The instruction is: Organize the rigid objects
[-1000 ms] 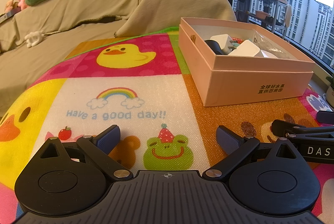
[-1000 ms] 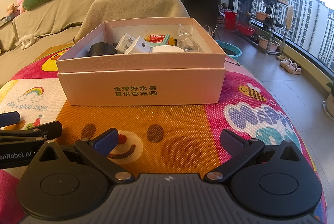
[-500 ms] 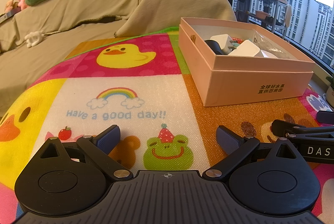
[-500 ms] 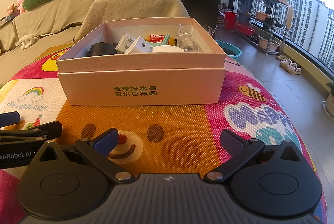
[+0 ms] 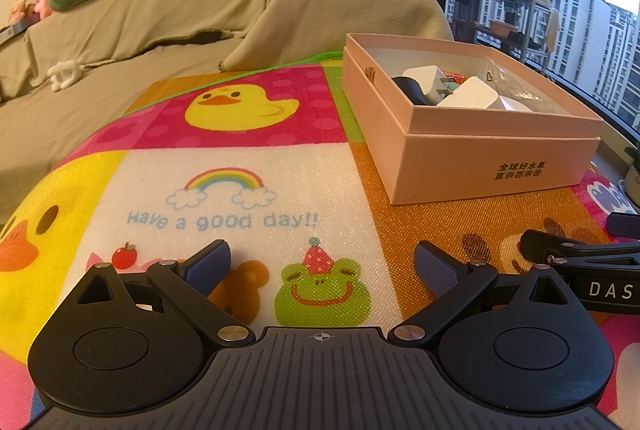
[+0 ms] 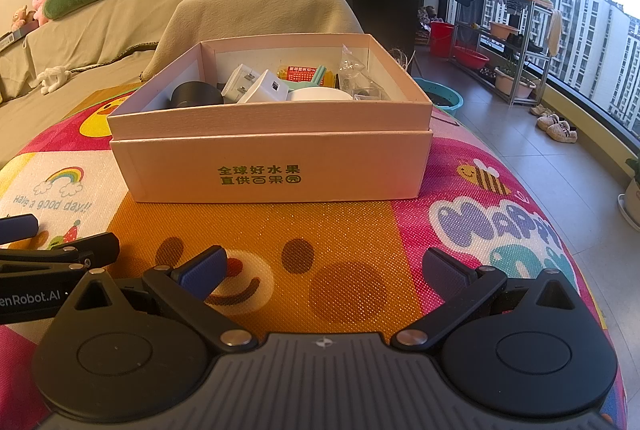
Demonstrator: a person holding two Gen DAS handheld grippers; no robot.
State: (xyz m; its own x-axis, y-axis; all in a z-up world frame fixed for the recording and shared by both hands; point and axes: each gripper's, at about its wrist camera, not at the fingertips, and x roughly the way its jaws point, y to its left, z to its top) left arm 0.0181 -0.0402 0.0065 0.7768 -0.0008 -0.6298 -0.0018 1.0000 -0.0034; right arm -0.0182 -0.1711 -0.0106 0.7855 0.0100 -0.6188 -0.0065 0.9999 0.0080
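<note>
Right wrist view puts the pink box [image 6: 272, 165] straight ahead of me on the cartoon play mat [image 6: 472, 230], and everything rigid I can see is already heaped inside it: a dark round object [image 6: 196, 94], two white plug adapters [image 6: 260, 89], a white round piece [image 6: 320, 94], an orange-labelled item [image 6: 302, 73] and some clear plastic packaging [image 6: 354, 75]. My right hand-held gripper [image 6: 324, 268] is spread wide and holds nothing; the left hand-held gripper [image 5: 322, 264] is likewise apart and empty, low over the mat just beside its partner.

My worries from here are these. The box looks like light card on a slick mat, so a finger catching its front wall on the way in would likely shove it rather than clear it. The contents lie touching and overlapping, so closing on one adapter may drag or tip its neighbour. The clear packaging could crumple or slip out. The two grippers sit close enough that reaching together risks a clash.
</note>
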